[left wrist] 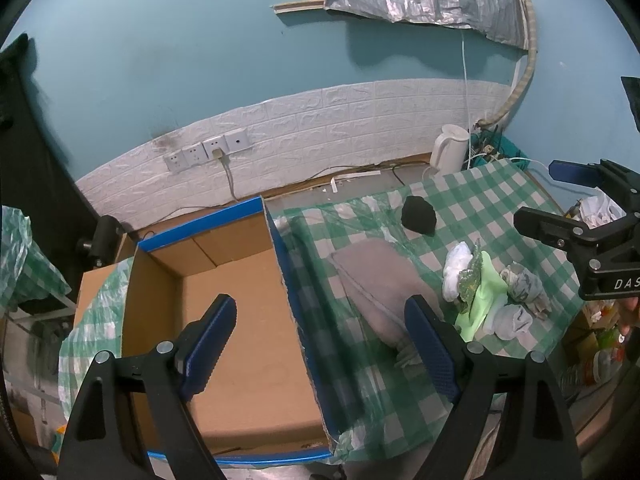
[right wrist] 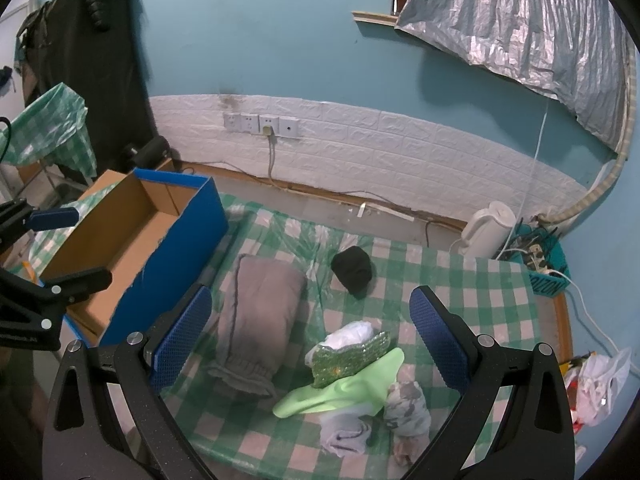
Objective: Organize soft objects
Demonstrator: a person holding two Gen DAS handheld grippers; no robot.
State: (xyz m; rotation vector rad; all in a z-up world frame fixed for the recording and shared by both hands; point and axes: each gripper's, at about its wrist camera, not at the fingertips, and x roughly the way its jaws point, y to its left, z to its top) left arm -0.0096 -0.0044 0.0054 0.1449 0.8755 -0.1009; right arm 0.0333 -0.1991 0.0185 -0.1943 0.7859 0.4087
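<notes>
Both wide open and empty, left gripper (left wrist: 320,344) and right gripper (right wrist: 310,336); cardboard box (left wrist: 240,320) bare (nothing sorted yet), grey trousers (right wrist: 256,312), black sock (right wrist: 352,270), small pile (right wrist: 360,384) all on counter (right wrist: 480,280).

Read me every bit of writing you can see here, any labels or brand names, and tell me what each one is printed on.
"DAS": white letters on the black body of the right hand-held gripper, cut off at the picture's edge in the left wrist view.
Teal basket by the kettle: dark lettering on its front, too distorted to read for sure.
Left hand-held gripper: faint print on its body, too small to read.
Nothing else carries readable text.
</notes>
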